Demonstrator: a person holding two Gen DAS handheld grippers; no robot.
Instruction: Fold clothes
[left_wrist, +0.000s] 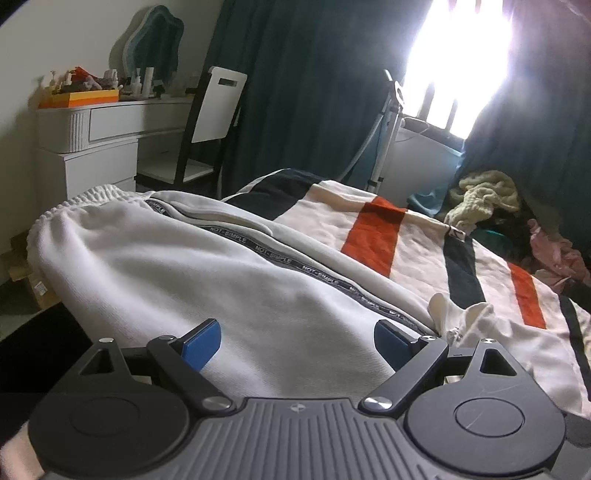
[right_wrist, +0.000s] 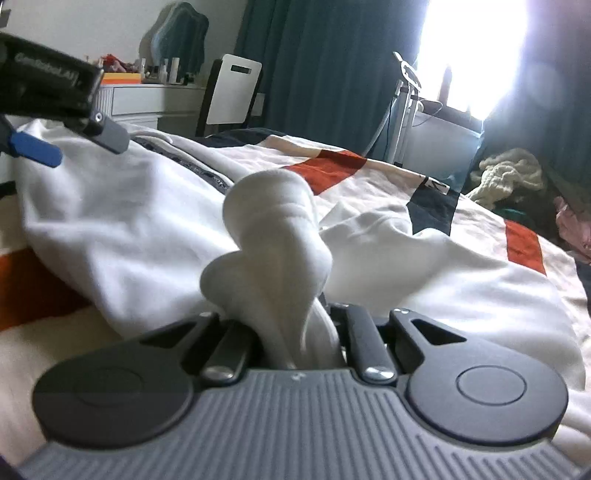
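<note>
The white trousers (left_wrist: 177, 266) are lying spread across the bed, on a blanket (left_wrist: 373, 236) striped in cream, orange and navy. A grey tape printed "NOT SIMPLE" (left_wrist: 295, 264) is running down the trouser side seam, and the gathered waistband (left_wrist: 85, 201) is sitting at the far left end, towards the dresser (left_wrist: 107, 129).

The left hand-held gripper (left_wrist: 297, 341) is hovering just over the trousers with its jaws standing wide apart and gripping nothing; the white cloth is lying directly beneath and between the blue pads (left_wrist: 205, 343), and I cannot tell whether they are brushing it. To the right of that gripper a knotted end of white cloth (left_wrist: 458, 314) is poking up off the blanket.

The right hand-held gripper (right_wrist: 295, 332) is clamping a bunch of white cloth (right_wrist: 273, 240): its jaws are almost together, and the fabric is bulging up and forward out of them in thick folds, blurred in this view. The rest of the trousers (right_wrist: 110, 229) are stretching away to the left of and beyond this gripper. The left gripper (right_wrist: 55, 110) is showing at the upper left of the right wrist view, hanging above the far part of the trousers.

A pile of clothes (left_wrist: 487, 199) is lying at the far right of the bed, well apart from both grippers.
</note>
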